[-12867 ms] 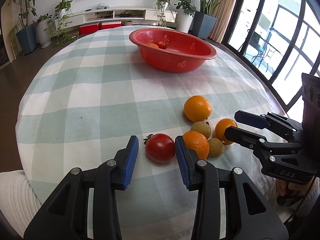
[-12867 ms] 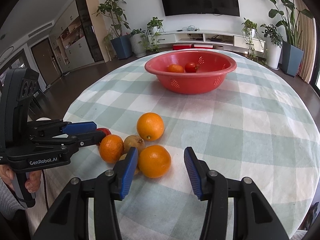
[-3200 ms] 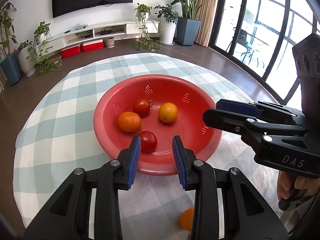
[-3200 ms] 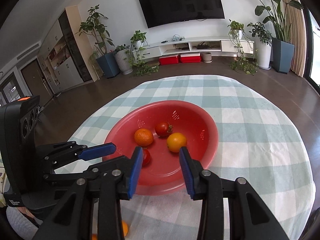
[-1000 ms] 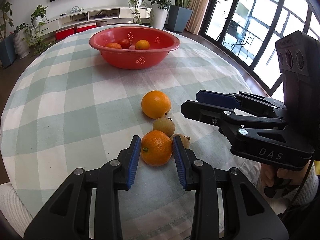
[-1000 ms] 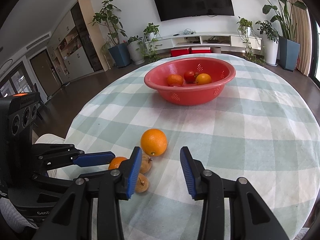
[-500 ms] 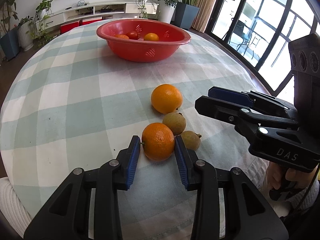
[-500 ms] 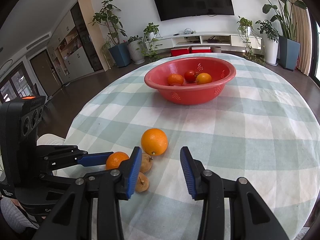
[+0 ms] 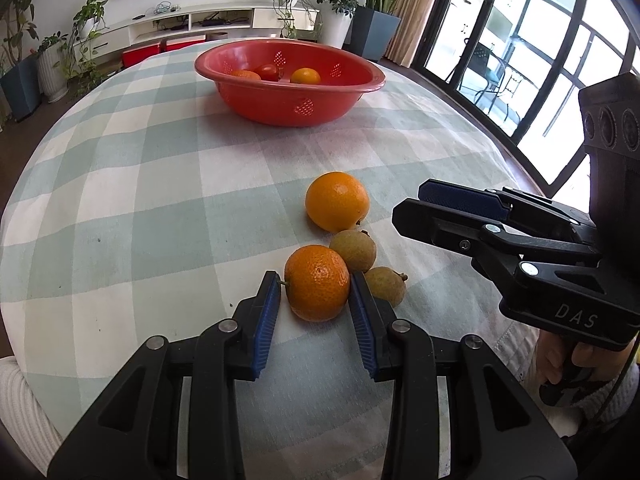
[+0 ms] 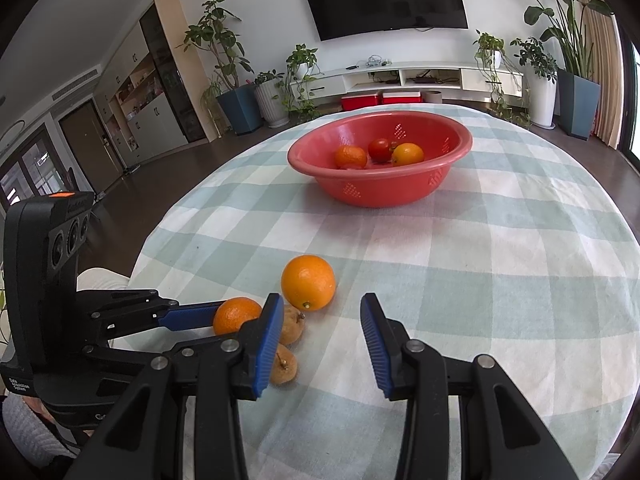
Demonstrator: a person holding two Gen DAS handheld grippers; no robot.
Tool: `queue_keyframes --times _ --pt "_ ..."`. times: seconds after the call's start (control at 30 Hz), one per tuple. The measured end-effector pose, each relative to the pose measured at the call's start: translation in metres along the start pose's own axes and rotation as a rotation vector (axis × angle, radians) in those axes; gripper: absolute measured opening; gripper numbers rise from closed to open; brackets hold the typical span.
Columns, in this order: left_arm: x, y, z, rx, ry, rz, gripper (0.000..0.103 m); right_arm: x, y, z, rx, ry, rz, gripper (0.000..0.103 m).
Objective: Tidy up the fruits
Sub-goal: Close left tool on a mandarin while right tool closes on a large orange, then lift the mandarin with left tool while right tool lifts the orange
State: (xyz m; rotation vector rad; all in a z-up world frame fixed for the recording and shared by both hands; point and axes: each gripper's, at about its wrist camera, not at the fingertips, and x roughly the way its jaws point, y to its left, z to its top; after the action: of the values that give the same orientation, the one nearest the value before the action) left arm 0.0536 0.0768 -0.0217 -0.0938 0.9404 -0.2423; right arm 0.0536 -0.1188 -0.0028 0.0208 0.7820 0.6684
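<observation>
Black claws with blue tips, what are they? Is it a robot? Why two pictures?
No robot: a person holds two black two-finger grippers, each carrying a camera looking along its fingers. One picture comes from the left gripper, the other from the right gripper. On the green-and-white checked tablecloth sit a red plastic bowl with oranges and a tomato, a smooth orange, two small brown fruits and a bumpy orange. The left gripper pinches the bumpy orange; the right one is open and empty.

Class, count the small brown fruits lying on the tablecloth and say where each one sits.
2. One brown fruit touches the orange between the left gripper's pads; the other lies just outside its right pad.
</observation>
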Motion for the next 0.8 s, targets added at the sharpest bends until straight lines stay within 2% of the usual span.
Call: queue_keyframes --times 0.8 --pt "0.004 -0.004 0.0001 0.034 -0.01 0.018 0.032 0.0091 0.007 0.0009 -0.022 0.019 0.001 0.047"
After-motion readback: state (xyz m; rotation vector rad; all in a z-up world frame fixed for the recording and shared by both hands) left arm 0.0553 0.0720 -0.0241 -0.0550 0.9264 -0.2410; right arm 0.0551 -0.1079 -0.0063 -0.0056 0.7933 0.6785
